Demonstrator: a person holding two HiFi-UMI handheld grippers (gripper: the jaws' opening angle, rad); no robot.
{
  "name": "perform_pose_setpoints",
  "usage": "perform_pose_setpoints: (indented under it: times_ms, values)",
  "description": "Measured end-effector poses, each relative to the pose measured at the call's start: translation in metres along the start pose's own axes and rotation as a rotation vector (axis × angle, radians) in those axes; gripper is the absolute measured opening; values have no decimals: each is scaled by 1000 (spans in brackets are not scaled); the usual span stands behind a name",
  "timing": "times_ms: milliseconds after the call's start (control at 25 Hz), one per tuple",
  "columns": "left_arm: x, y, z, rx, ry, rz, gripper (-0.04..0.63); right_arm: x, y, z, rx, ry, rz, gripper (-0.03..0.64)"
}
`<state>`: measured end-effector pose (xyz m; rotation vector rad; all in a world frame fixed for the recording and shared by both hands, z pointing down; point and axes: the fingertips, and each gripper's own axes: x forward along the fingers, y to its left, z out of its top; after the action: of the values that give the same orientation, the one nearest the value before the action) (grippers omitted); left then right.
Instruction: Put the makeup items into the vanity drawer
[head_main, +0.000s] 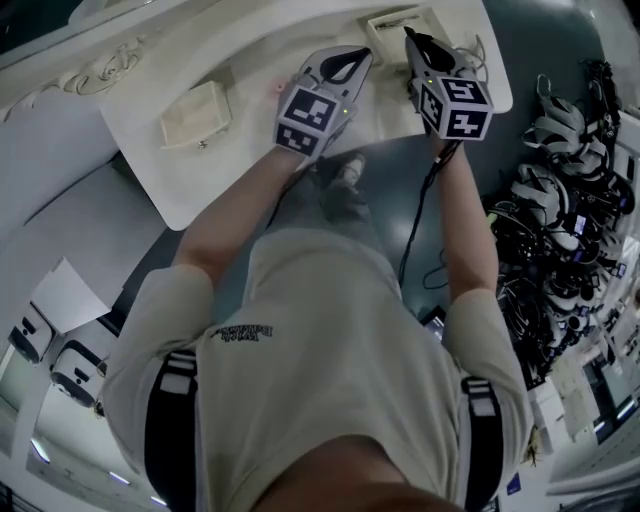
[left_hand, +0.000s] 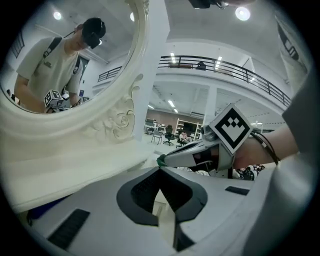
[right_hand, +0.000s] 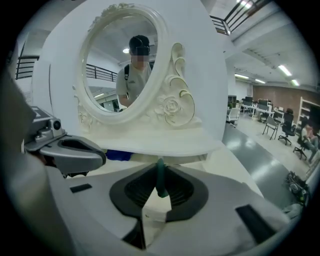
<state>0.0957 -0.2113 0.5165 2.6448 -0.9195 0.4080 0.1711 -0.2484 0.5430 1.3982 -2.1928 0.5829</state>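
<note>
Progress looks slight: no makeup shows inside either of the two small cream drawer boxes (head_main: 195, 115) near the oval mirror (right_hand: 120, 65), and I cannot tell whether either stands open. One slim green makeup stick (right_hand: 161, 182) is pinched in the right gripper (right_hand: 160, 169), in front of the mirror and above the vanity top (head_main: 230, 175). The left gripper (left_hand: 160, 175), also before the mirror, has its jaws together on nothing. One tiny pink item (head_main: 278, 88) lies below the mirror, probably left to stow.
</note>
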Motion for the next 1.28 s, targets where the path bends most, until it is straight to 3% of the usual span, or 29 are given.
perform_pose_setpoints:
  times_ms: [320,800,1280]
  values:
    - [13,6,-22,-21,24,-4,12,18,5,-16,-48,67,21,72]
    - [7,8,-28,-28,46,4,12,17,10,-23,-48,72,23,97]
    - [-15,9,22,2,-37,29,12,-24,14,24,-61,-47,-6,85]
